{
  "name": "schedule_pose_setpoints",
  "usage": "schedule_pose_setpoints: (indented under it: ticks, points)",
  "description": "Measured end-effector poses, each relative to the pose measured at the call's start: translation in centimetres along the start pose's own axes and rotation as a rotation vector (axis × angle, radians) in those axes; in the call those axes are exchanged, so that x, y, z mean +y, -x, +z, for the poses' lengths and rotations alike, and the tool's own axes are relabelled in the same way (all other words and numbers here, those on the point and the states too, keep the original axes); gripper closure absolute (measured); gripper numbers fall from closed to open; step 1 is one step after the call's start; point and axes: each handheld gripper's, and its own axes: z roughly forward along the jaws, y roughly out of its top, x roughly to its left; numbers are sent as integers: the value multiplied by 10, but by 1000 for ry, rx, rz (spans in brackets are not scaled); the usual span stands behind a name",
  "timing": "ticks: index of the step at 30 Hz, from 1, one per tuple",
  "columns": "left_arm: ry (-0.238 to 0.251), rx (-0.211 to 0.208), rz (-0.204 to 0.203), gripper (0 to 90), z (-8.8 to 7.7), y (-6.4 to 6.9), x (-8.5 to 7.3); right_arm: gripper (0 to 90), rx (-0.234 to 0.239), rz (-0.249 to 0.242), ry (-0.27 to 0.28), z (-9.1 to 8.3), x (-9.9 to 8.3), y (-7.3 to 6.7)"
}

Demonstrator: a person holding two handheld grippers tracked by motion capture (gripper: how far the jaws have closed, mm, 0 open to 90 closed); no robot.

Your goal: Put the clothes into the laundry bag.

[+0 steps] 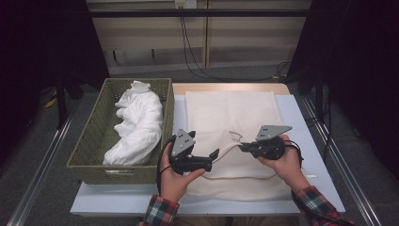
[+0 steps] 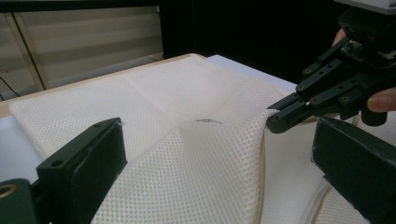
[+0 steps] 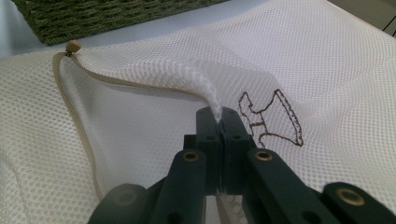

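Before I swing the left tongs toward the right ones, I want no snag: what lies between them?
Just the mesh bag: in the left gripper view its raised fold spans from the open left tongs to the right tongs, pinching its edge.

The woven basket (image 1: pixel 89 141) stands at the left edge of the table (image 1: pixel 301 122), its right wall just beside the mesh bag (image 1: pixel 230 113) and its inside largely taken up by a bundle of white cloth (image 1: pixel 136 125), so passage leftward is blocked at table level. Right of the basket, the left gripper (image 1: pixel 214 154), jaws apart, and the right gripper (image 1: pixel 242 148), pinching a raised fold of the bag, face each other with a narrow gap between them. Beyond them, away from the basket's near wall, the bag lies flat and unobstructed to the far table edge, and a bare strip of table runs along the bag's right side.
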Motion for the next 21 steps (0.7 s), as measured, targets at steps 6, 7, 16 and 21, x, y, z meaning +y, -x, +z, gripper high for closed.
schedule_pose_setpoints:
  ticks: [6, 7, 16, 21]
  points:
    - [-11, -5, -1, 29, 5, 0, 0, 887, -3, 7, 8, -1, 2, 2]
    - [-12, -4, -5, 29, 5, 0, -1, 886, 4, 21, 14, 1, 3, 3]
    - [-3, 2, -10, 29, 0, -1, 0, 886, 8, 2, 2, 8, 16, 5]
    - [-12, 1, -8, 29, 0, -2, -2, 887, 13, -9, 5, 8, 24, 5]
